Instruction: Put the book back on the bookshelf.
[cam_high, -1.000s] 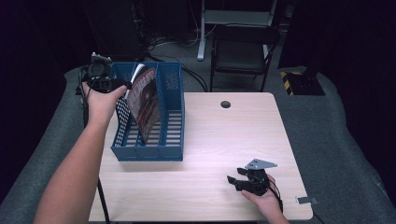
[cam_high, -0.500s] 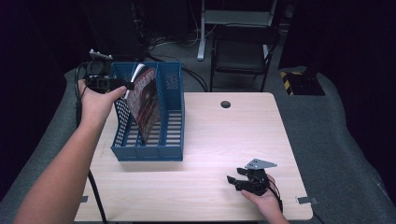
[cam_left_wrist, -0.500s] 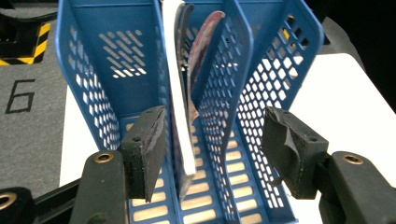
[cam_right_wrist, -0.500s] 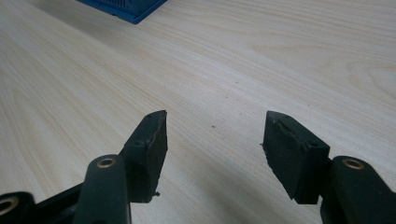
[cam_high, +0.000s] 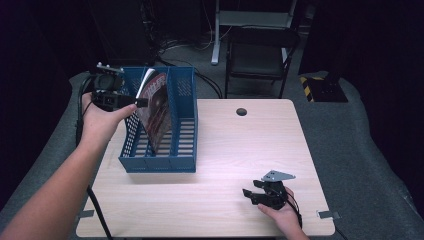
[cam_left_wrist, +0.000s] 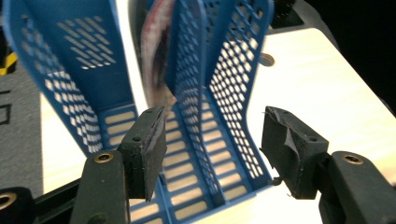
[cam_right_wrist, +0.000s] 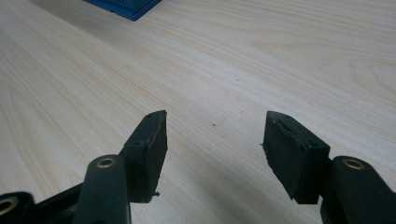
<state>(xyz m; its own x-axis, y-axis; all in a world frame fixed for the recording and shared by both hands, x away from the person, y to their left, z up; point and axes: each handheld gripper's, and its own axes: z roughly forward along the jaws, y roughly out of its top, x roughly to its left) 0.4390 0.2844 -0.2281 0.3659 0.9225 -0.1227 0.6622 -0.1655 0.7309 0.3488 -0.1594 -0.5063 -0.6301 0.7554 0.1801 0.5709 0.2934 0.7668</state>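
Observation:
A blue mesh file rack stands on the left part of the light wooden table. A dark red magazine leans inside it, tilted to the left. My left gripper is held at the rack's left wall, level with the magazine's top. Its jaws stand open, and beyond them lie the rack's slots and the magazine; nothing is gripped by the left gripper. My right gripper rests low near the table's front right edge, and the right gripper is open over bare wood.
A dark cable hole sits near the table's far edge. A black chair and a desk frame stand behind the table, with cables on the floor. A corner of the rack appears far off in the right gripper view.
My left hand and forearm have shifted a little to the left and slightly up beside the rack. The magazine leans as before. The right gripper has not moved.

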